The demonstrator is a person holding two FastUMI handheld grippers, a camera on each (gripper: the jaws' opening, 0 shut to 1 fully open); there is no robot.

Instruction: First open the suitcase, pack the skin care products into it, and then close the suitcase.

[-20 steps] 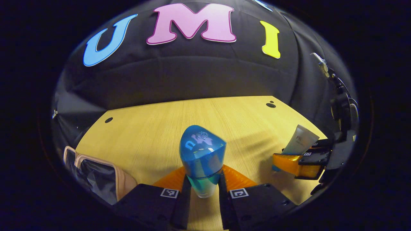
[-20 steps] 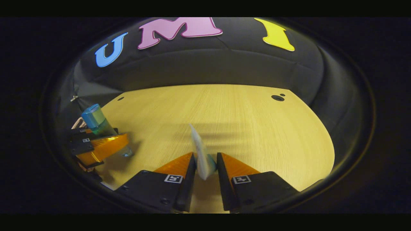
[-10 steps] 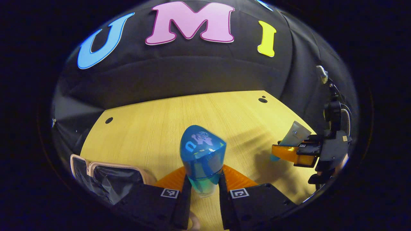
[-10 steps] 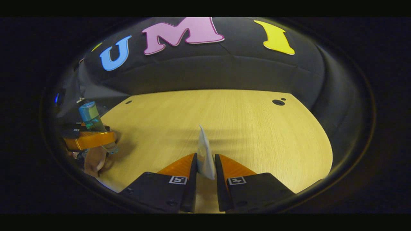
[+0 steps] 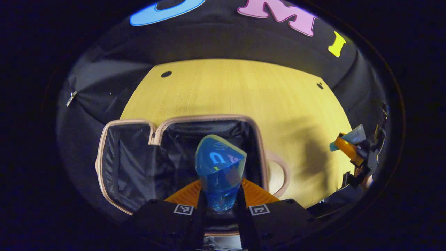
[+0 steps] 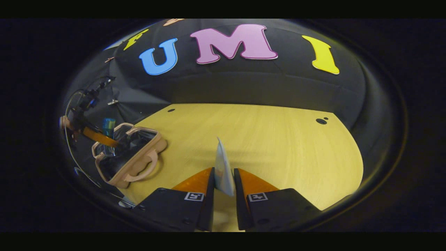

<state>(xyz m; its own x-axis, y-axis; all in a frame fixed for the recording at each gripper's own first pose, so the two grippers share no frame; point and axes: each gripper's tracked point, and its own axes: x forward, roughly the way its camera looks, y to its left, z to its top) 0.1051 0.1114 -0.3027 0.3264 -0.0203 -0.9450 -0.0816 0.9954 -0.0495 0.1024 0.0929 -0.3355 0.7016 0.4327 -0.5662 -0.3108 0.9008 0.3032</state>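
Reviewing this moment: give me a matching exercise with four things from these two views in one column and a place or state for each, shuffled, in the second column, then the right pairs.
Things
1. blue bottle
2. pale tube
3. suitcase
4. handle

Places or states
A. lies open on the wooden table, dark lining showing
B. gripped by the left gripper, over the open case
C. sticks out from the case's side over the table
D. gripped by the right gripper, over bare table

Pairs: 1-B, 2-D, 3-A, 4-C
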